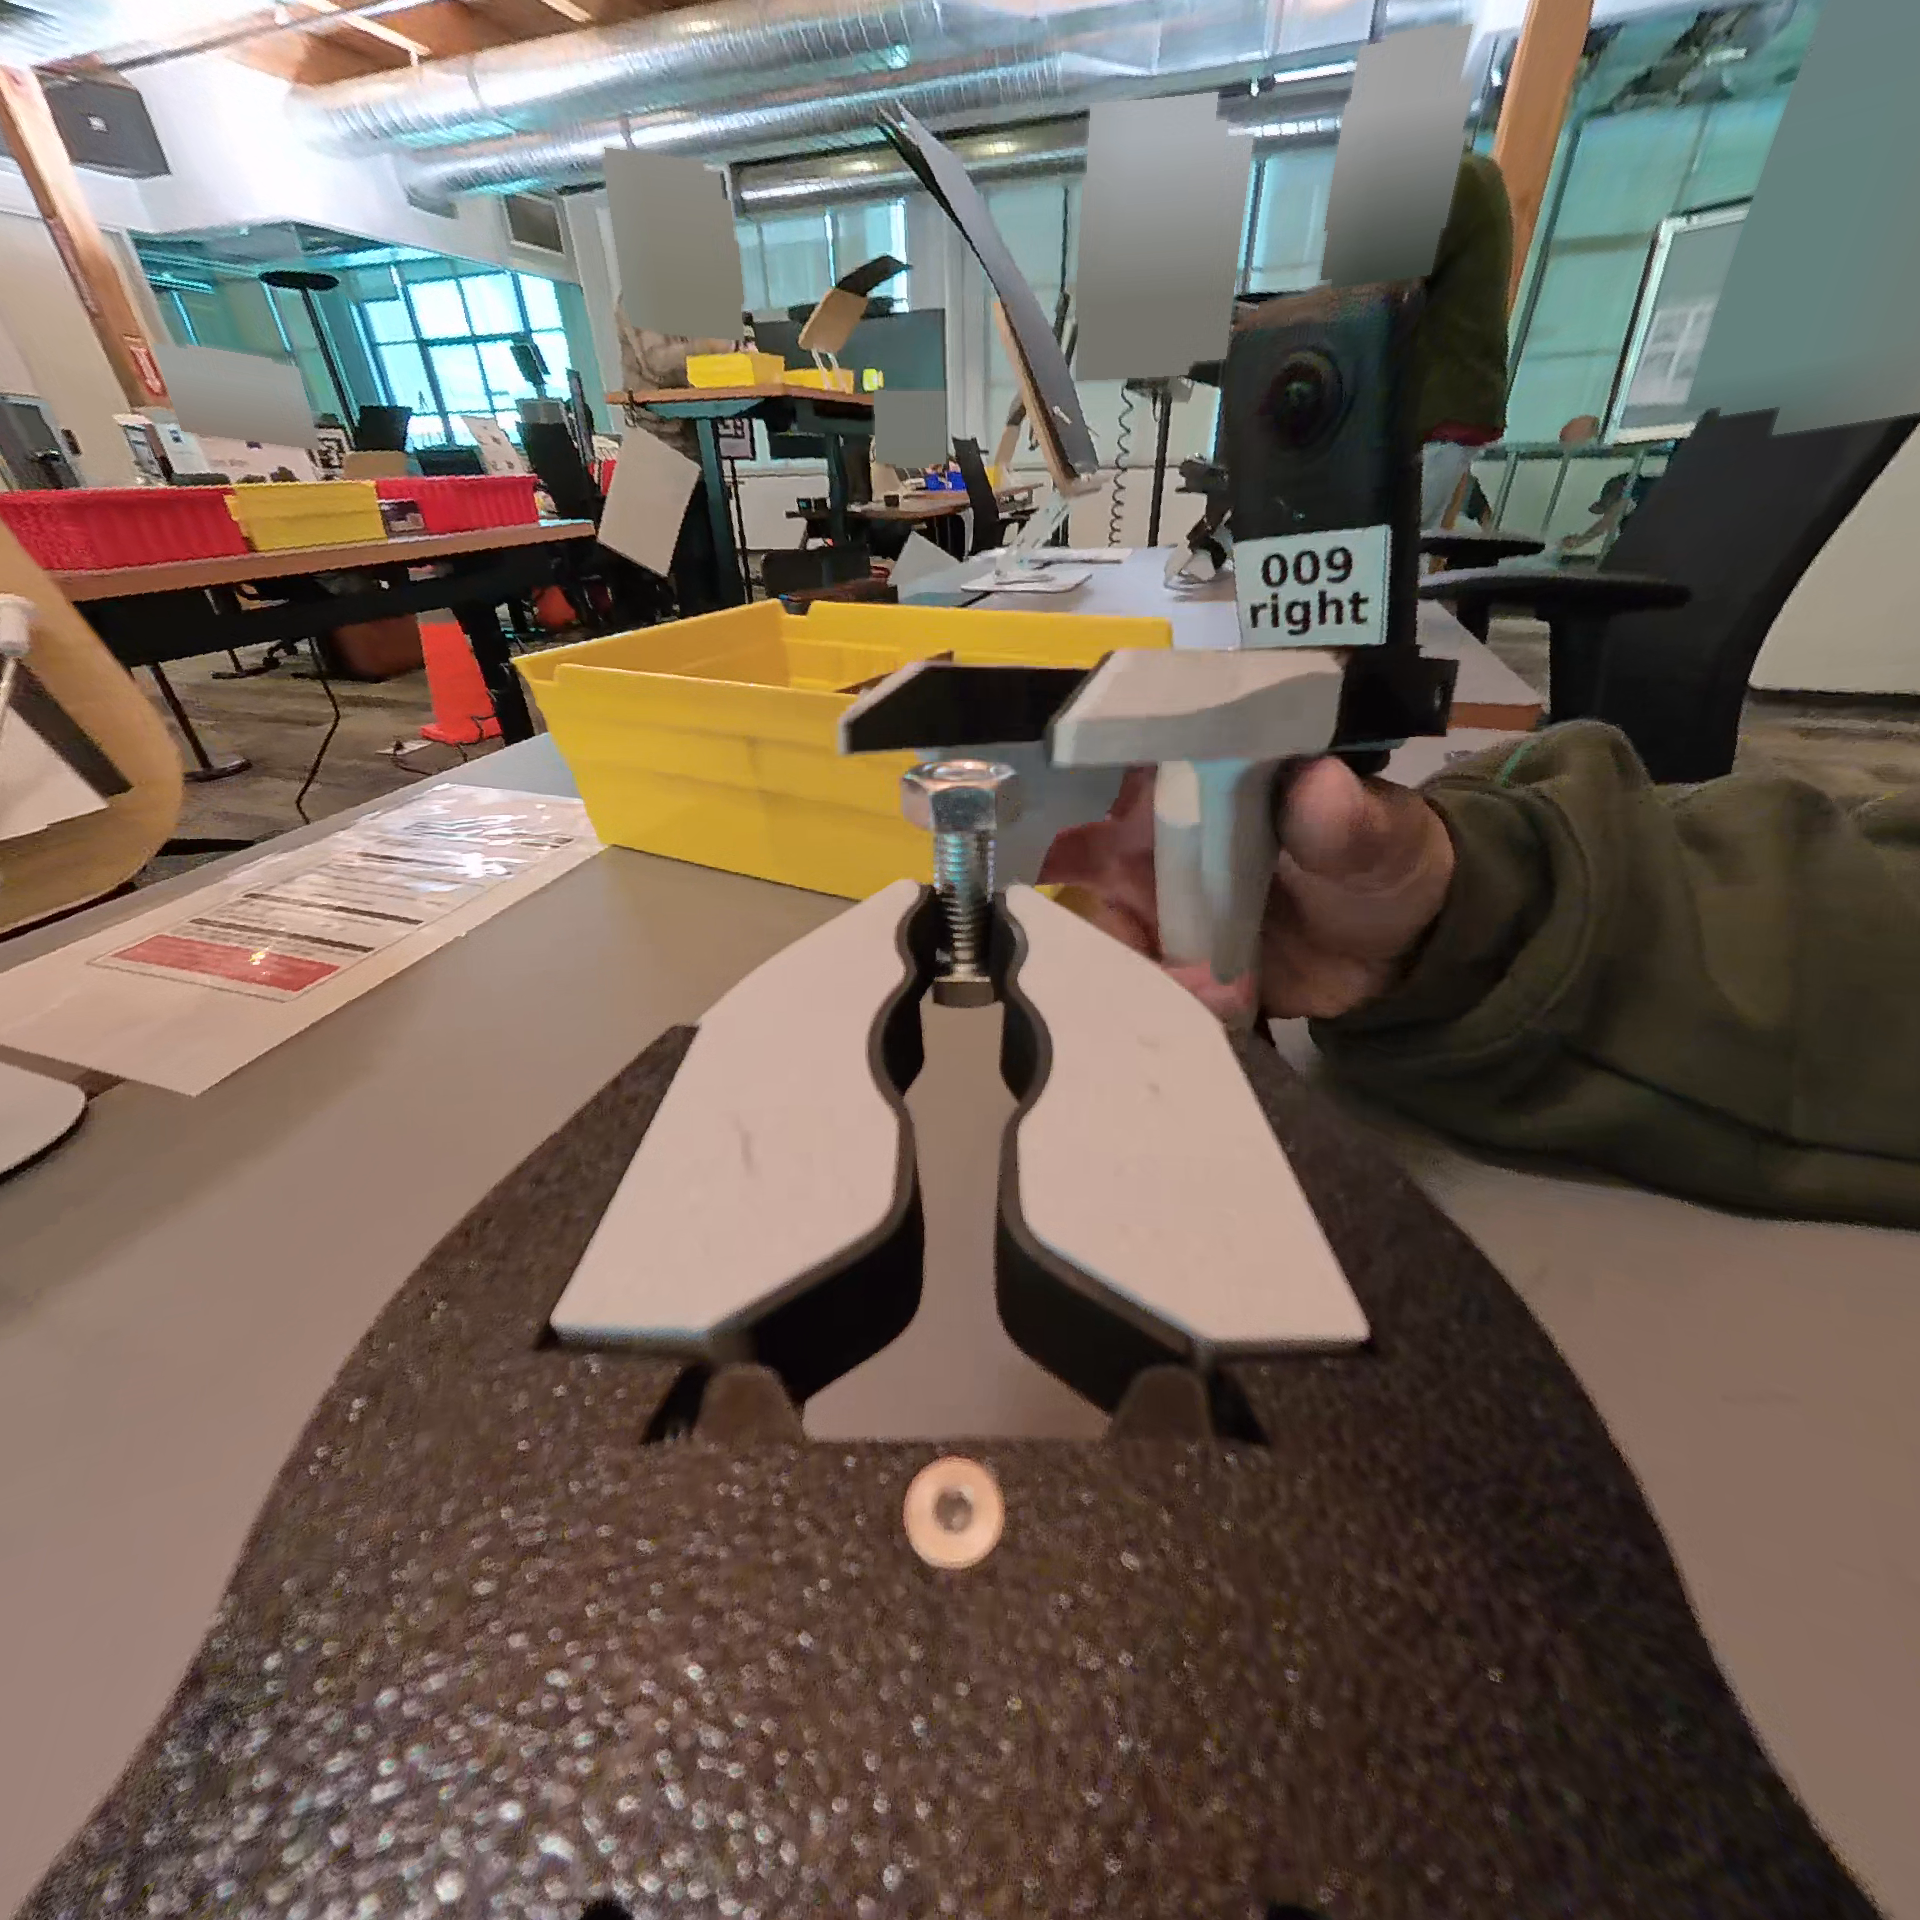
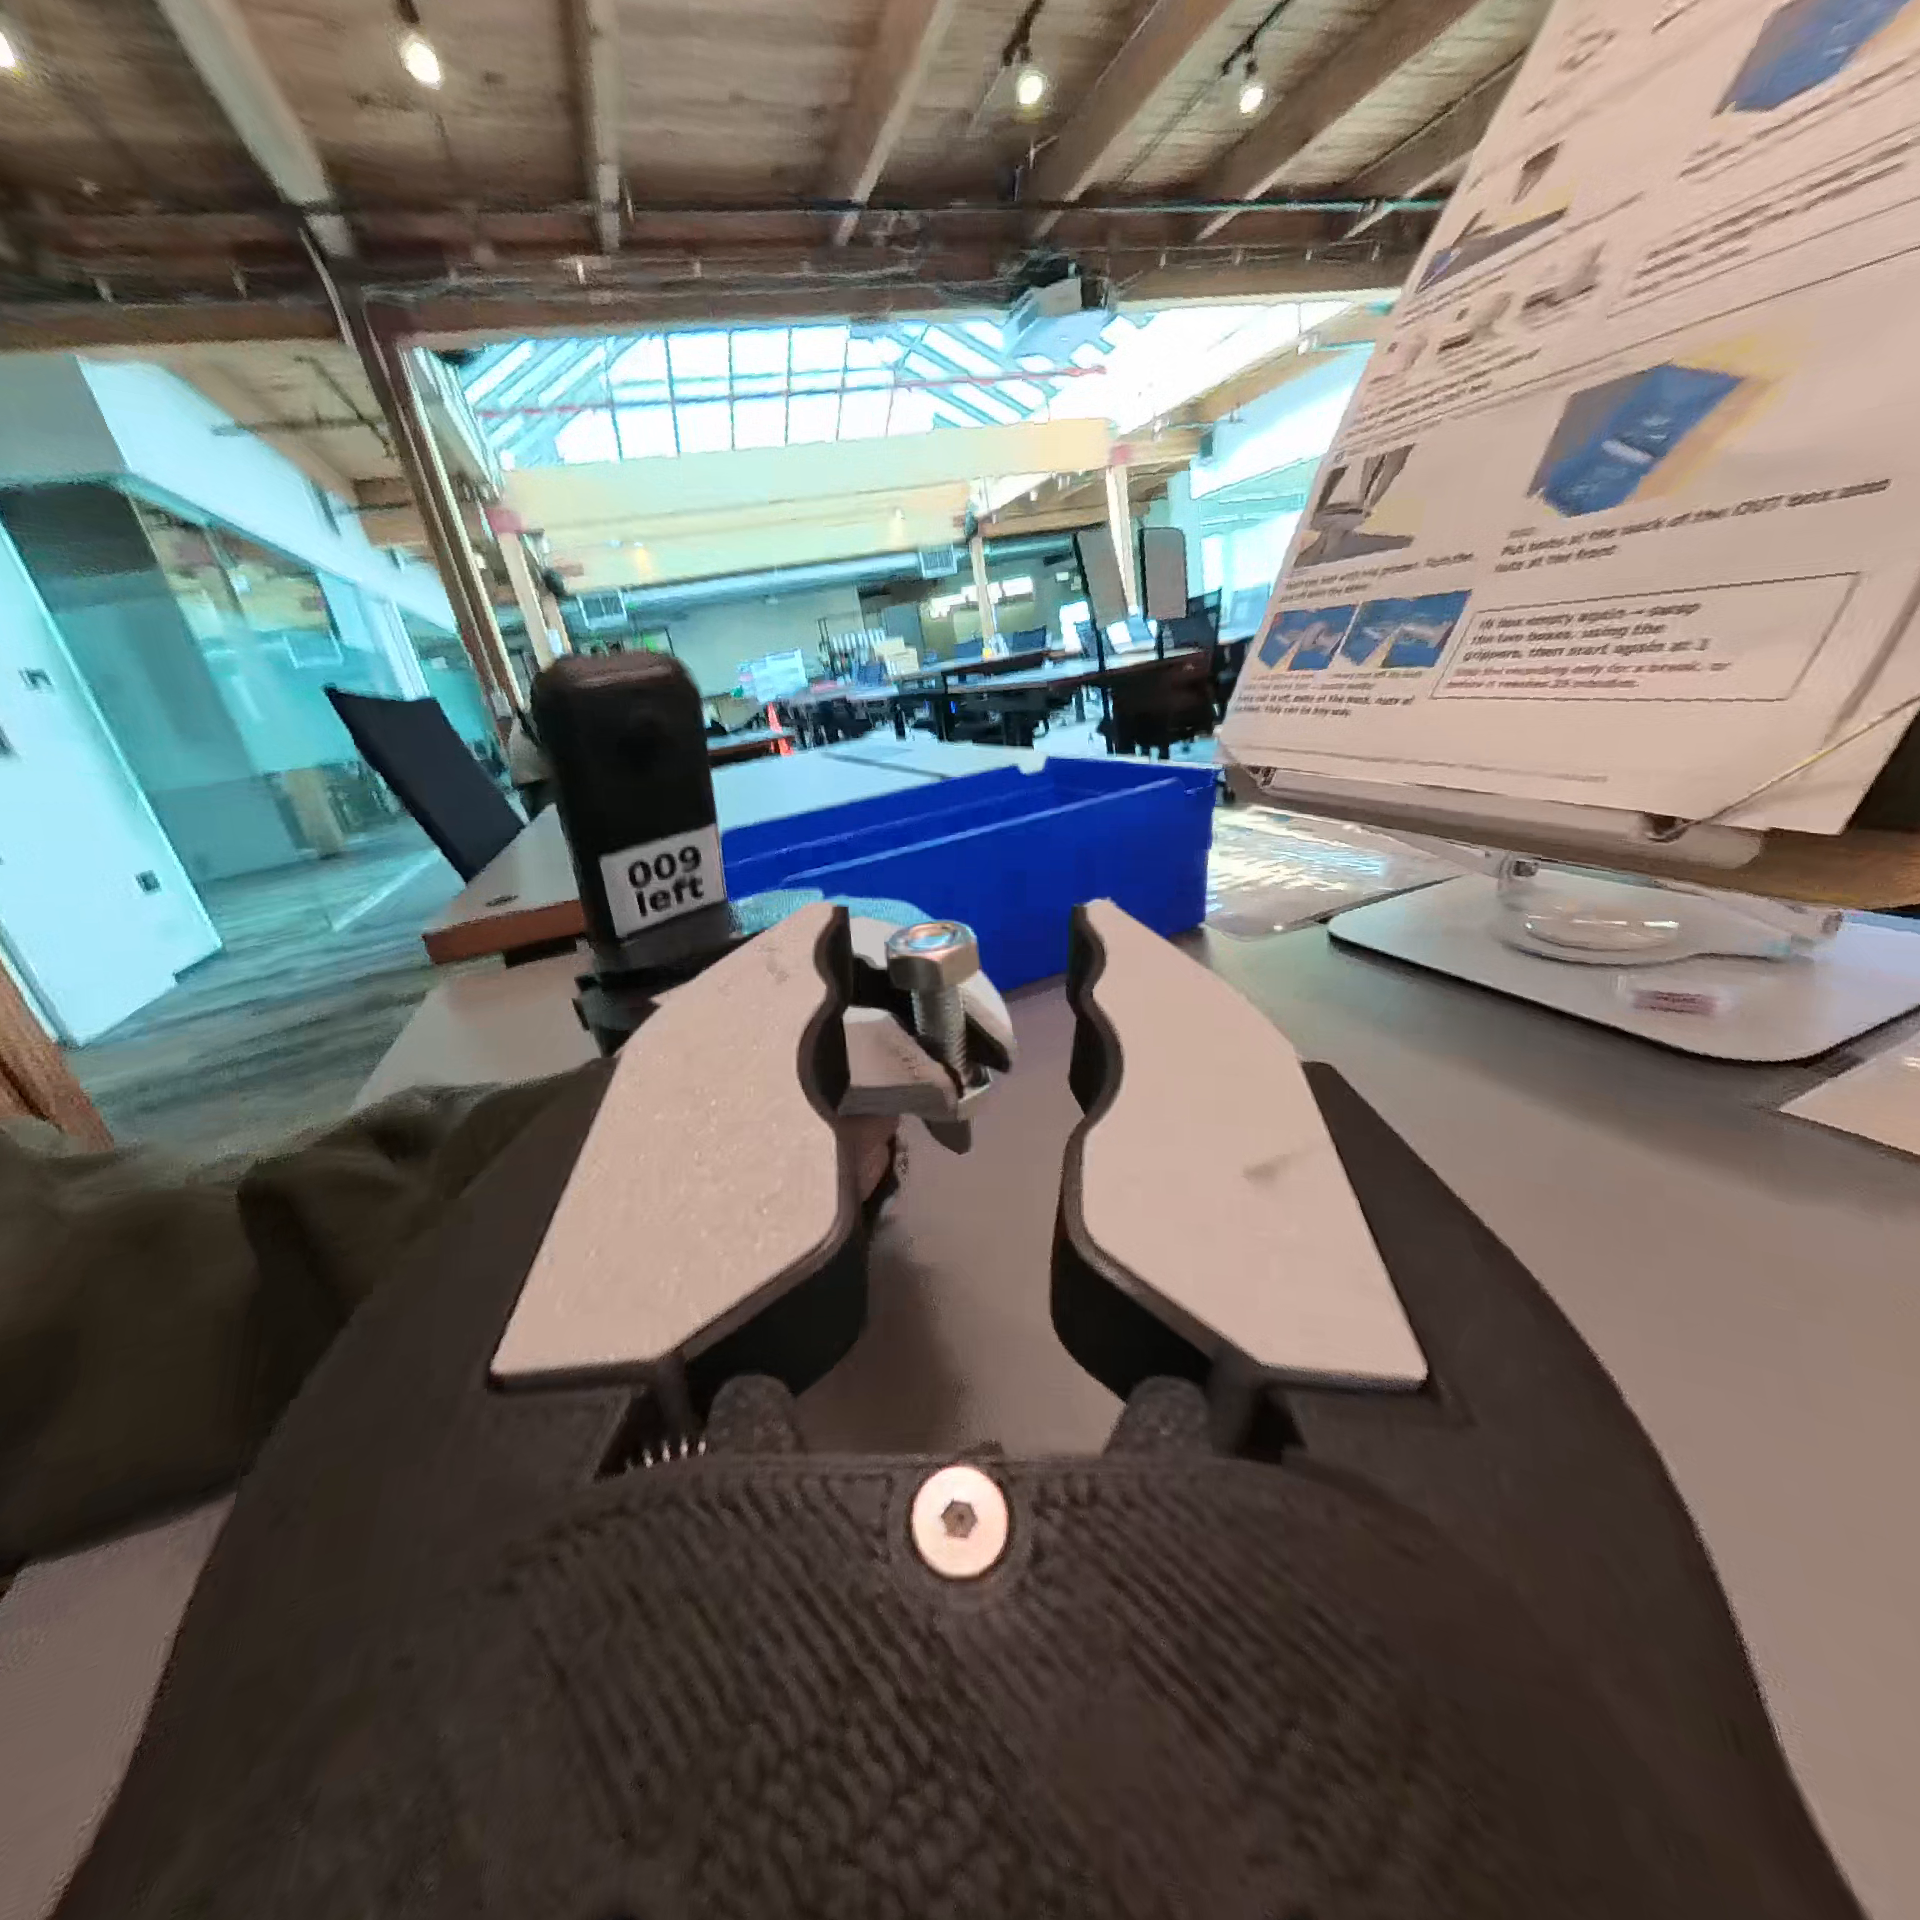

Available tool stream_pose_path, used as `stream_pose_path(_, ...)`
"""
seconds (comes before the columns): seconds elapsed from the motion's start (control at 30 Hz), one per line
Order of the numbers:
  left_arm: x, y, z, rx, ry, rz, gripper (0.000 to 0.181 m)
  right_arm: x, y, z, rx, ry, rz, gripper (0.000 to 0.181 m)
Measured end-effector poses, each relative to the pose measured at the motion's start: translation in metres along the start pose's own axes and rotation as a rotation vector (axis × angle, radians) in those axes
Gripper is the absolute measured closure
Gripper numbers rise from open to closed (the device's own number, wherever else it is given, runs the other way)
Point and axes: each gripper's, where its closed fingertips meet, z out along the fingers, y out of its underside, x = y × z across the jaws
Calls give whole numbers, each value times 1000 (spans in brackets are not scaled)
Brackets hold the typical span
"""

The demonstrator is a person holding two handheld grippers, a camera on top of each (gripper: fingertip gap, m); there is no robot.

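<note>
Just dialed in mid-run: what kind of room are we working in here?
Likely an open-plan office or lab workspace: rows of desks with office chairs, exposed wooden ceiling beams, and yellow and blue parts bins on the grey table.

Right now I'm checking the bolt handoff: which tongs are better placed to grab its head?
Right. The right tongs are open around the bolt, which the left tongs clamp by its thread.

open-plan office/lab | desks [image 1: 312, 561] | office chairs [image 1: 1662, 623] | exposed ducts [image 1: 727, 62]
</note>
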Motion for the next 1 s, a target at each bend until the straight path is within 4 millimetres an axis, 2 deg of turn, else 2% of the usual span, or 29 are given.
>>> stream_pose_path(0.1,3,1,2,-6,8,9,172,1,12,6,-62,32,-54,146)
stream_pose_path(0.23,-3,-5,-3,34,-15,-20,172,9,8,1,-48,47,-17,139)
stream_pose_path(0.27,-5,-7,-5,51,-16,-28,172,13,6,-2,-36,65,-9,139)
stream_pose_path(0.3,-6,-10,-7,68,-19,-30,172,22,4,-5,-24,115,-2,154)
stream_pose_path(0.33,-7,-11,-8,71,-25,-28,172,31,4,-8,-22,161,2,155)
stream_pose_path(0.37,-7,-10,-7,63,-23,-26,172,34,6,-10,-32,170,11,148)
stream_pose_path(0.53,1,-1,0,7,-4,11,172,3,1,-1,-8,22,-21,142)
stream_pose_path(0.6,2,0,1,3,1,12,172,-2,5,2,-38,16,-66,142)
stream_pose_path(0.73,1,-1,1,6,-1,10,172,-2,8,3,-48,27,-80,152)
stream_pose_path(0.87,0,-3,-1,23,-3,-4,172,1,7,1,-49,29,-77,151)
stream_pose_path(0.93,-2,-6,-3,46,-6,-18,172,5,3,-2,-40,44,-64,147)
stream_pose_path(1.0,-3,-10,-6,72,-6,-29,172,20,-2,-8,-9,124,-56,157)
